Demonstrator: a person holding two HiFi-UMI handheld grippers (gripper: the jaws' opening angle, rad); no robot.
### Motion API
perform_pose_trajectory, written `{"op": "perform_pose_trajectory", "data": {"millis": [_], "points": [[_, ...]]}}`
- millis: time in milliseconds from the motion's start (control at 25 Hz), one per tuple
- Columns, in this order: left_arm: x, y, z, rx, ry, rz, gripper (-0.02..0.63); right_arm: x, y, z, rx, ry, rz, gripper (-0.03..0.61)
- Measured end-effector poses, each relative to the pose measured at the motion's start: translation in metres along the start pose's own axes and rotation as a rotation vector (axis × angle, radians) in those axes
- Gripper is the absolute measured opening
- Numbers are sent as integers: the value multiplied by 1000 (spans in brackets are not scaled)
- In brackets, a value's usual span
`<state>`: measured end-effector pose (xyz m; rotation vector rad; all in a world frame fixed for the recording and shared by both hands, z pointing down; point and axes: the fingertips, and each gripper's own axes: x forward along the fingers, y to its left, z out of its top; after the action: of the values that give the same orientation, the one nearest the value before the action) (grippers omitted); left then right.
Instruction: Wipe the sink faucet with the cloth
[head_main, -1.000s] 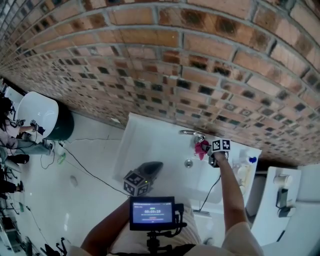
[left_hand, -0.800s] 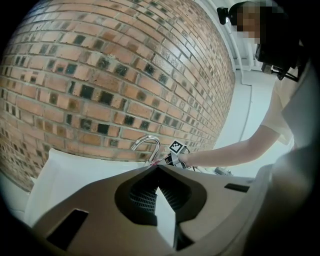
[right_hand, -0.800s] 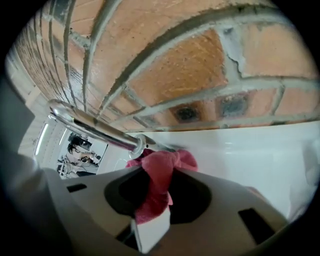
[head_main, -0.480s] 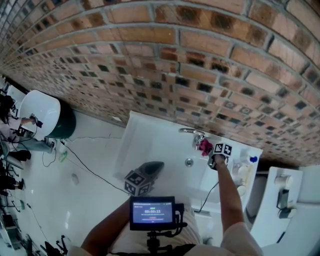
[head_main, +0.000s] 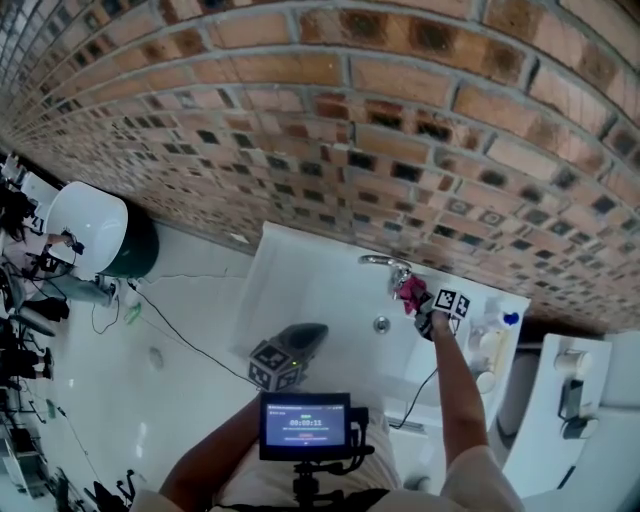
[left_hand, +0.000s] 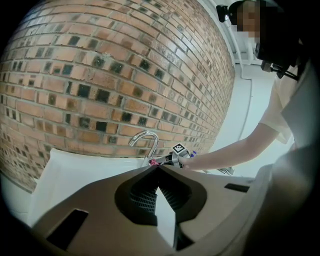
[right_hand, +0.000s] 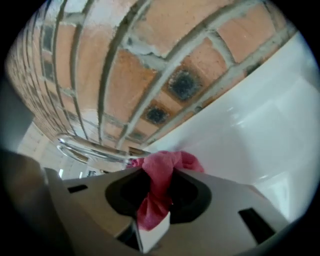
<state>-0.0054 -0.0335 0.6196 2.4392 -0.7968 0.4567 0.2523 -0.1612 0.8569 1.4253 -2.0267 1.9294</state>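
A chrome faucet (head_main: 385, 264) arches over the white sink (head_main: 310, 290) against the brick wall. My right gripper (head_main: 418, 308) is shut on a pink cloth (head_main: 409, 291), and the cloth is pressed against the faucet's base on its right side. In the right gripper view the cloth (right_hand: 162, 175) bunches out between the jaws, with the faucet spout (right_hand: 95, 150) just beyond at the left. My left gripper (head_main: 300, 345) hovers over the sink's near edge, jaws shut and empty. From the left gripper view, the faucet (left_hand: 145, 141) and the right gripper (left_hand: 172, 159) show beyond the left gripper (left_hand: 159, 170).
Bottles and small items (head_main: 492, 335) stand on the sink's right ledge. A cable (head_main: 175, 335) trails over the white floor at left, near a round white basin on a dark base (head_main: 95, 235). A white toilet (head_main: 585, 400) stands at the right.
My right gripper has rolled and shifted slightly right and down at the faucet base, taking the cloth along. The left gripper has stayed put.
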Motion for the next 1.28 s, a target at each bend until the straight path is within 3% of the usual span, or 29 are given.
{"op": "perform_pose_trajectory", "data": {"millis": [160, 360, 440, 520, 720, 800, 960, 1280], "points": [[4, -5, 1, 0, 8, -13, 0, -7, 32, -4, -72, 12, 52, 117], [14, -13, 2, 23, 14, -45, 0, -15, 75, -10, -318, 93, 96, 121], [16, -12, 3, 35, 5, -53, 0, -18, 95, -13, -432, 121, 65, 121], [14, -8, 2, 33, 1, -51, 0, -17, 108, -20, -605, 157, -49, 124], [9, 1, 4, 28, -6, -47, 0, 8, 108, -53, -1314, 340, -425, 126], [7, 1, 8, 24, -21, -59, 0, 18, 100, -60, -1498, 435, -557, 126], [-3, 9, 11, 5, -10, -52, 0, 37, 86, -72, -1611, 565, -710, 126], [-22, 37, 7, 10, -13, -36, 0, 62, 64, -96, -1749, 854, -852, 126]]}}
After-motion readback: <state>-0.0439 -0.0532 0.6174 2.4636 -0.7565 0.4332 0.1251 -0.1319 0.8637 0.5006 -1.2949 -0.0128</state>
